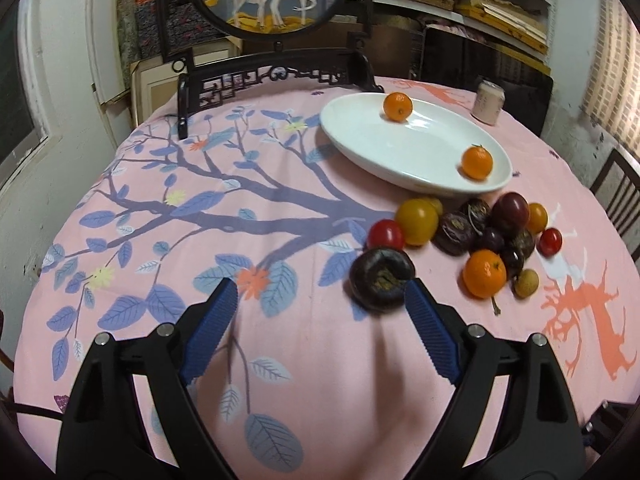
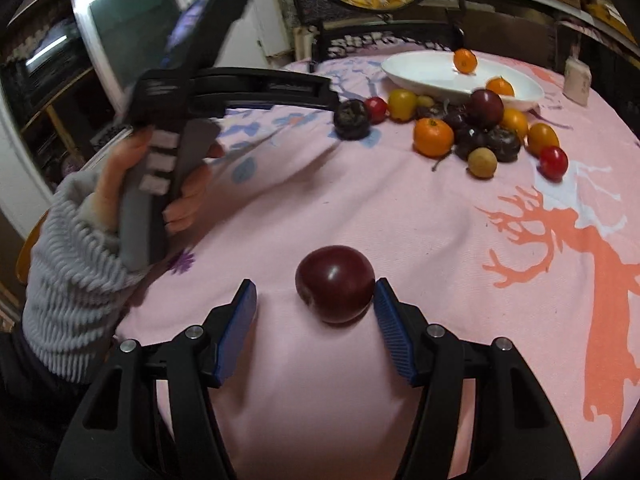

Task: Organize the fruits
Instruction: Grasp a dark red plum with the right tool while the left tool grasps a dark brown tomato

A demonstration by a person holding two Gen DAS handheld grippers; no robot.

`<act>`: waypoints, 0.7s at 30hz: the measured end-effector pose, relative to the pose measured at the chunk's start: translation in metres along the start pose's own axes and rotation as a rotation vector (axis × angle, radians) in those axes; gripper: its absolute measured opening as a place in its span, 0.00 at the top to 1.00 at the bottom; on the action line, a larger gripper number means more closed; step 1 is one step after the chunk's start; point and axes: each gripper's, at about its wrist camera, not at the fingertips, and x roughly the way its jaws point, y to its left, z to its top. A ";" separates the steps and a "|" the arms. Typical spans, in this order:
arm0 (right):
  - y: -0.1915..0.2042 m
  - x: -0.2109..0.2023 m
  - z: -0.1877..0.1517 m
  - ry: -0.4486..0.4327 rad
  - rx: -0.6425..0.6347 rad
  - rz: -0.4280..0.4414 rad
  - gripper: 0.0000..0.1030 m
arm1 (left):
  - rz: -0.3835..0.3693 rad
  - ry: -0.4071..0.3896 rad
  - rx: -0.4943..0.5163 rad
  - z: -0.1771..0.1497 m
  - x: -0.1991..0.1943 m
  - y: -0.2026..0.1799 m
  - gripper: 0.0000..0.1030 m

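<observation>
The left tongs (image 1: 320,300) stand wide apart over the pink tablecloth (image 1: 200,240), nothing between the pads; a dark wrinkled fruit (image 1: 382,278) lies against the outside of the right pad. The right tongs (image 2: 316,300) stand apart around a dark red plum (image 2: 335,283) on the cloth; the right pad is at its skin, the left pad clear of it. Further back a pile of fruit (image 1: 480,232) sits beside a white dish (image 1: 400,148) holding 2 oranges (image 1: 477,161).
</observation>
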 end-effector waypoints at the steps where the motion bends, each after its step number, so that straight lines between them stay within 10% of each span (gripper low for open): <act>1: -0.003 0.002 0.001 0.007 0.008 -0.011 0.53 | -0.003 0.002 0.006 0.000 0.001 -0.002 0.15; 12: -0.025 0.002 0.007 0.012 0.078 0.011 0.63 | -0.007 0.055 0.113 0.007 0.030 -0.022 0.17; 17: -0.039 -0.009 0.007 -0.005 0.125 0.004 0.63 | -0.066 0.080 0.147 0.007 0.038 -0.031 0.58; 21: -0.059 -0.020 0.015 -0.030 0.175 -0.022 0.63 | -0.065 0.072 0.150 0.006 0.033 -0.032 0.59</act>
